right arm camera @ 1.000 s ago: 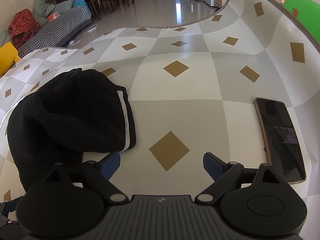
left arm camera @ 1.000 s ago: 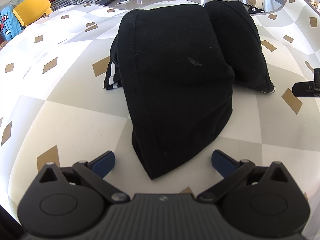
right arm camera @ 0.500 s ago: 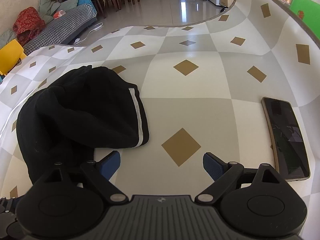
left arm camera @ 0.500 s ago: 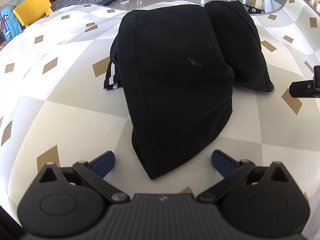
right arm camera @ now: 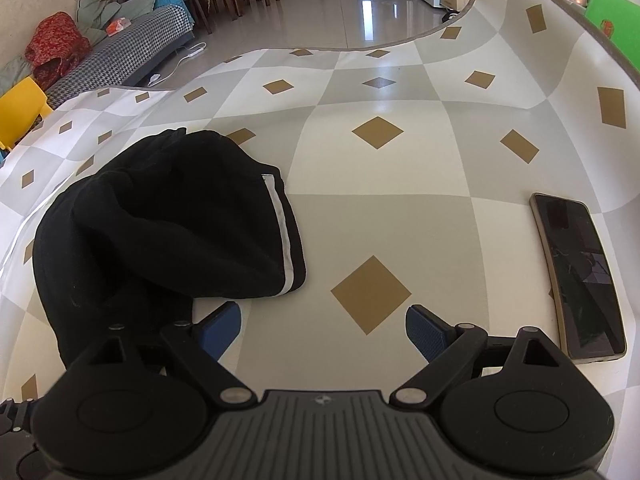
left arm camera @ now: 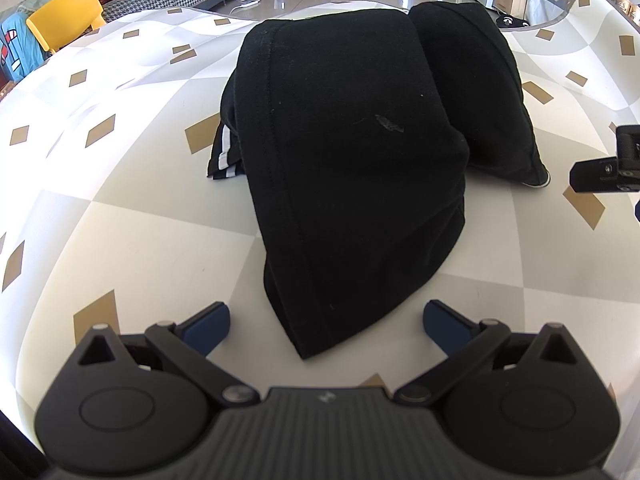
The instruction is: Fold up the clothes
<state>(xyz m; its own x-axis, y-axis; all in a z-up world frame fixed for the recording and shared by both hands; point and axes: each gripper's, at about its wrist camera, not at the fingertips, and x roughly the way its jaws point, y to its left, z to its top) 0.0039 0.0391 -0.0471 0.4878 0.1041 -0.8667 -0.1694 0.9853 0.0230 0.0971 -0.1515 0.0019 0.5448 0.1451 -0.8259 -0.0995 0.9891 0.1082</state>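
A folded black garment (left arm camera: 348, 168) lies bunched on a table (left arm camera: 132, 240) covered in a cloth of white and grey squares with tan diamonds. In the left wrist view the garment fills the middle of the frame, its near corner reaching down between the spread blue pads of the left gripper (left arm camera: 326, 322), which holds nothing; the pads sit apart from the fabric on either side. A second black fold bulges behind and to the right of the main mass, and a white-striped edge (left arm camera: 223, 156) pokes out at its left. Part of the other tool shows at the far right edge of this view, just beside the garment's right corner.

In the right wrist view the garment (right arm camera: 168, 220) lies at left, its white stripe (right arm camera: 280, 232) running down the right-hand edge. The right gripper (right arm camera: 324, 332) is also spread wide and empty, over bare cloth; its left pad (right arm camera: 222, 330) sits just beside the garment's near hem, and whether it touches cannot be told. A dark phone (right arm camera: 578, 280) lies flat at right, near the right pad (right arm camera: 428, 332). Beyond the table are a tiled floor, a yellow chair (left arm camera: 64, 12) and a checked sofa (right arm camera: 124, 60).
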